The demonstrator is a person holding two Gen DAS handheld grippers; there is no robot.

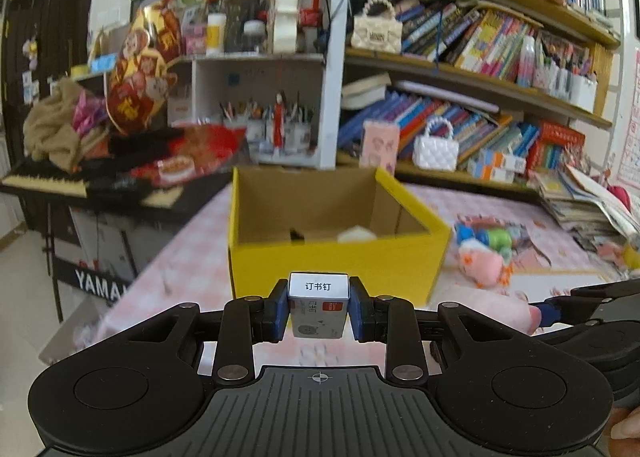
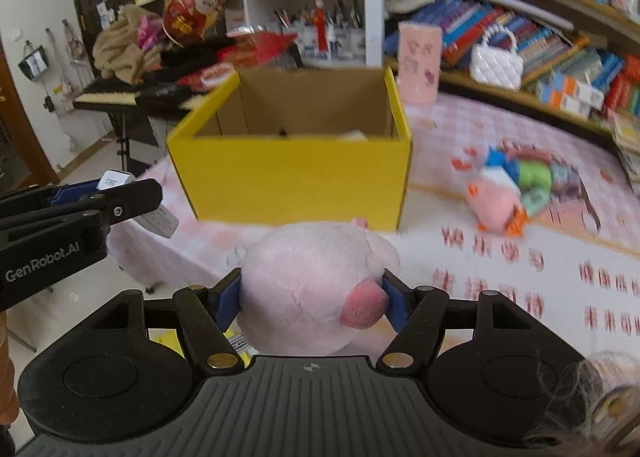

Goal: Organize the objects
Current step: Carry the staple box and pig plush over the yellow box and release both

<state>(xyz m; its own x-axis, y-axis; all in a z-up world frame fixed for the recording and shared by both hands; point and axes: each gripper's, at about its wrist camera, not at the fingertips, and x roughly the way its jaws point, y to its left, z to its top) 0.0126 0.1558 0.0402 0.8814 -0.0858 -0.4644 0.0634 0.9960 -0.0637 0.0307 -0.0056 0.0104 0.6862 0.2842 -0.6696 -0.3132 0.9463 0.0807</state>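
My left gripper [image 1: 319, 311] is shut on a small white staple box [image 1: 319, 303] and holds it above the pink checked tablecloth, just in front of the open yellow cardboard box [image 1: 336, 263]. In the right wrist view that same gripper [image 2: 116, 187] comes in from the left with the staple box [image 2: 158, 219] between its fingers. My right gripper [image 2: 312, 297] is shut on a pale pink plush toy [image 2: 316, 277], its blue pads pressing into both sides. The yellow box [image 2: 288, 177] stands straight ahead of it. Something white lies inside the box [image 1: 358, 235].
A small pink plush with coloured toys [image 2: 504, 197] lies right of the box. A pink cylinder [image 2: 420, 61] and a white handbag [image 2: 496, 63] stand behind it, before loaded bookshelves [image 1: 480, 57]. A keyboard on a stand [image 1: 52, 177] sits off the table's left edge.
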